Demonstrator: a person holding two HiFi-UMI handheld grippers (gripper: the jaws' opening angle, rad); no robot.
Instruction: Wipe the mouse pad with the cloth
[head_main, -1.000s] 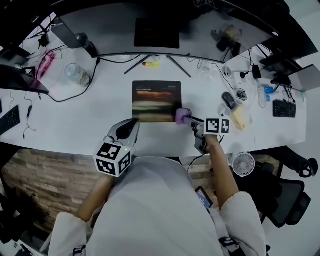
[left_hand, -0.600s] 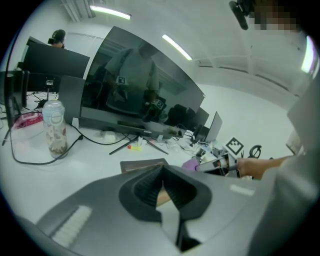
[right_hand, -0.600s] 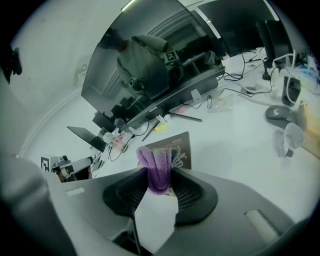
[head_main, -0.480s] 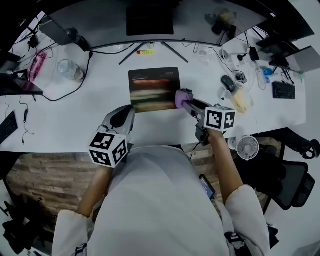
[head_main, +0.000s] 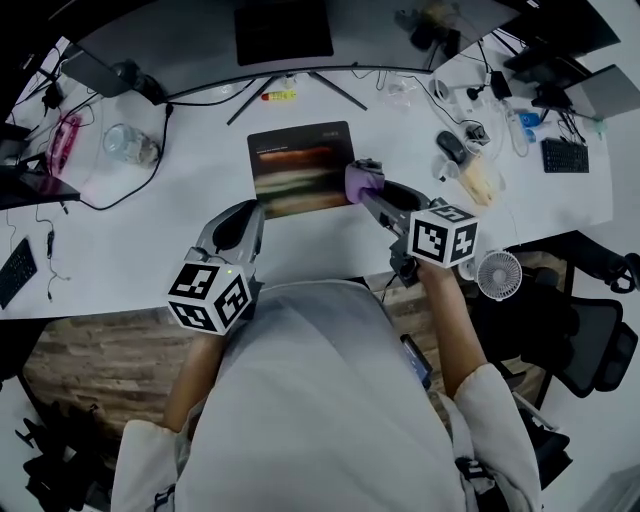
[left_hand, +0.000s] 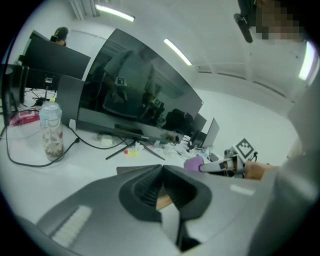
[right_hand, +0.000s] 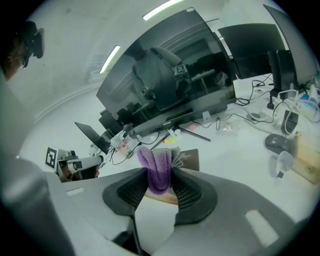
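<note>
Nearest me, left gripper (head_main: 250, 212): jaws pressed together (left_hand: 161, 175), nothing between them. Its tip sits just short of the pad's near left corner, on the bare desk (head_main: 150, 230).

Right gripper (head_main: 372, 192): jaws pinch the cloth (head_main: 360, 180), a purple bunch that sticks out past the tips (right_hand: 157, 170). The cloth is at the right edge of the pad (head_main: 300, 168), around mid-height. Looks like it touches that edge, but I can't tell if it presses down.

Key relation: almost all of the pad lies left of the right jaws and slightly ahead. It is close to square, its slightly longer side running left-right, a bit skewed to the desk edge. My guess is the wipe goes leftward across that side. The right gripper is the nearer 1 and has the cloth; the left is free to pin the near corner if the pad slides.

Further out: mouse (head_main: 450, 147) to the right, well apart from the pad; fan (head_main: 497, 273) at the desk's right edge; jar (head_main: 128, 143) far left; monitor (head_main: 283, 30) behind.

Writing: small pale print at the pad's far right corner, too small to read. Logo on the monitor's lower bezel in the right gripper view, blurred. Gripper cubes carry square markers only, no text
</note>
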